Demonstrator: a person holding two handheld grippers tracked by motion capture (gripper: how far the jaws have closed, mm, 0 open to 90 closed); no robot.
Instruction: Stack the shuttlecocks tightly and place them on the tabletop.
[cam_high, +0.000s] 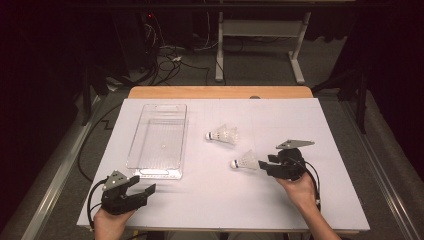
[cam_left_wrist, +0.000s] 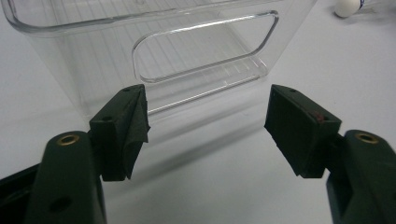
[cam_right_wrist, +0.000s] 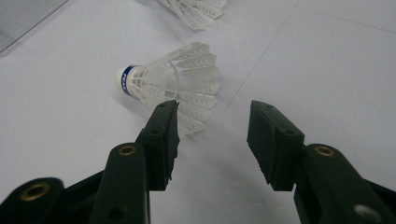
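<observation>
- Just ahead of the right gripper (cam_right_wrist: 212, 140), a touch to its left in the right gripper view: near shuttlecock (cam_right_wrist: 175, 84) on its side on the table (cam_high: 300, 210).
- Long axis runs crosswise; cork points toward the bin (cam_high: 159, 142), skirt toward the gripper.
- R jaws spread, nothing btwn; skirt edge just beside one pad.
- Left gripper (cam_high: 136, 192) spread too, empty, by the bin's near end; far shuttlecock (cam_high: 223, 134) well apart.
- R hand clearly nearer, so likely its pick.

High view looks down over the table (cam_high: 300, 200); gripper views sit close, sharing its white top.
</observation>
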